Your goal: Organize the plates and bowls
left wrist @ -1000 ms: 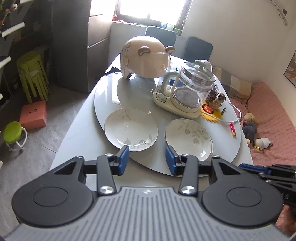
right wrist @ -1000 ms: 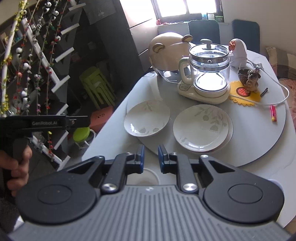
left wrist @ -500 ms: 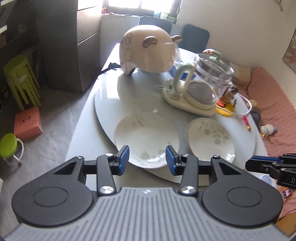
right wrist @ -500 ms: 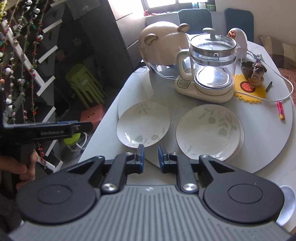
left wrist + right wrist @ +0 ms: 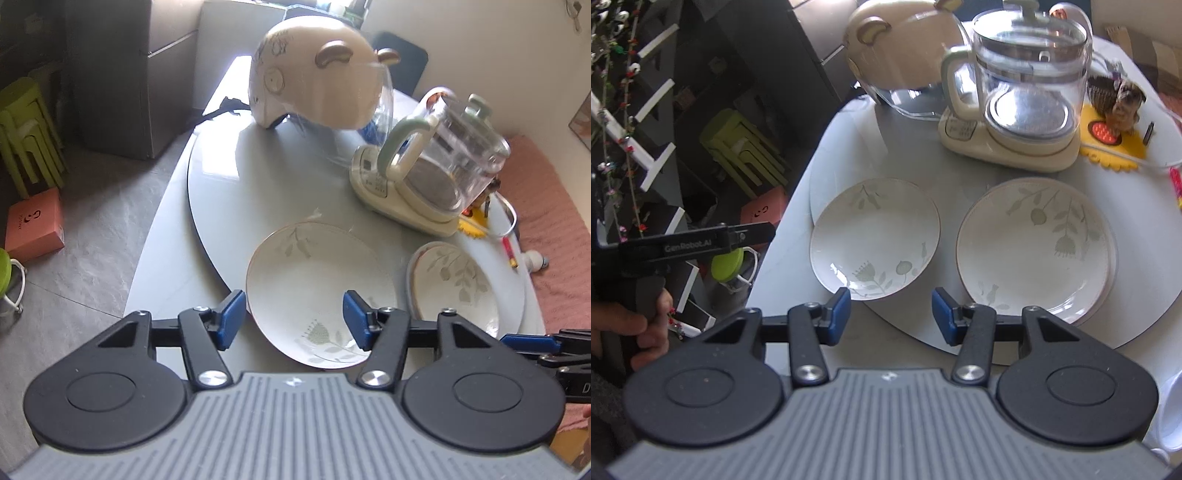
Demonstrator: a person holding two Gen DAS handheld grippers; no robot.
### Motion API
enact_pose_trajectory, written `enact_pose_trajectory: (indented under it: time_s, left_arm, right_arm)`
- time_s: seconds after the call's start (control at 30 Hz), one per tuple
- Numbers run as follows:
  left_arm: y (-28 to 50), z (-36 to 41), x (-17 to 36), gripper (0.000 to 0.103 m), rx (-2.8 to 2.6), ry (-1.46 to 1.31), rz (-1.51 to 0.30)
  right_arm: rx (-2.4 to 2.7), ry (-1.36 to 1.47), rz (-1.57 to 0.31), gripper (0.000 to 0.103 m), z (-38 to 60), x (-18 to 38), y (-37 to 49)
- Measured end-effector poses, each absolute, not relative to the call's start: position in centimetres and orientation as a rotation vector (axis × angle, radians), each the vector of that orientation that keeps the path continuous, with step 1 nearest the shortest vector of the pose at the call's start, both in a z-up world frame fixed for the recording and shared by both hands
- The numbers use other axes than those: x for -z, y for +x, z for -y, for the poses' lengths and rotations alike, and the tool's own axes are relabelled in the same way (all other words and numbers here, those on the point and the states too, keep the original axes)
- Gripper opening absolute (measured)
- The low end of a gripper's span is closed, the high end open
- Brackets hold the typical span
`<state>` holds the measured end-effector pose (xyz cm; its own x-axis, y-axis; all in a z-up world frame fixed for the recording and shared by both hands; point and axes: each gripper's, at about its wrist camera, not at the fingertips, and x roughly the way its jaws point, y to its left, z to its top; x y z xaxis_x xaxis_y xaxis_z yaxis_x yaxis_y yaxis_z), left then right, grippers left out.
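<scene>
Above a grey table [image 5: 783, 266], poised at a downward tilt: left claw [image 5: 293, 319], jaws apart and just widened, framing the near rim of the smaller plate [image 5: 317, 295] without pressing on it, nothing gripped. Alongside, seen from the other wrist camera: right claw [image 5: 890, 315], also just spread open, empty, hanging over the table's near edge between the smaller plate [image 5: 875, 236] and the larger plate [image 5: 1034, 247]. Side by side but apart on a round turntable [image 5: 1137, 295]: both plates, white with a pale leaf and flower print, the smaller to the left, the larger to the right, the larger apparently resting on another plate whose rim peeks out beneath. Farther back on the turntable: a glass kettle [image 5: 1027, 85] on its cream base, a cream helmet [image 5: 314, 70] with brown ears and a clear visor, a yellow mat [image 5: 1108, 144] bearing a small figurine. At the left edge of the right wrist view: a hand [image 5: 631, 328] around the black handle of the left tool. On the floor beyond the table: stacked green stools [image 5: 26, 129] and an orange box [image 5: 35, 225].
</scene>
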<state>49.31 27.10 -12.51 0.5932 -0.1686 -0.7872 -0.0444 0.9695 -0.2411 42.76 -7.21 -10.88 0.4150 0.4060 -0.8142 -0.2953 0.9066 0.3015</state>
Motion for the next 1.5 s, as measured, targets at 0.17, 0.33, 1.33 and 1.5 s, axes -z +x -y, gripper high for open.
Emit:
enact_pose_trajectory:
  time_s: [0.17, 0.33, 1.33, 1.5]
  left_arm:
    - [51.9, -27.4, 15.7, 0.064, 0.11, -0.205, -0.985]
    - [54.2, -28.2, 18.3, 0.064, 0.169, -0.147, -1.042]
    - [65.0, -28.1, 24.9, 0.047, 0.431, -0.084, -1.195]
    - [65.2, -28.1, 25.3, 0.032, 0.448, -0.088, -1.211]
  right_arm:
    - [-0.416, 0.17, -1.1, 0.051, 6.0, 13.2, 44.1]
    - [-0.361, 0.24, -1.136, 0.051, 5.0, 15.7, 45.2]
    - [-0.112, 0.386, -1.184, 0.046, 2.4, 22.8, 50.1]
    - [-0.106, 0.321, -1.183, 0.03, 2.2, 23.5, 50.6]
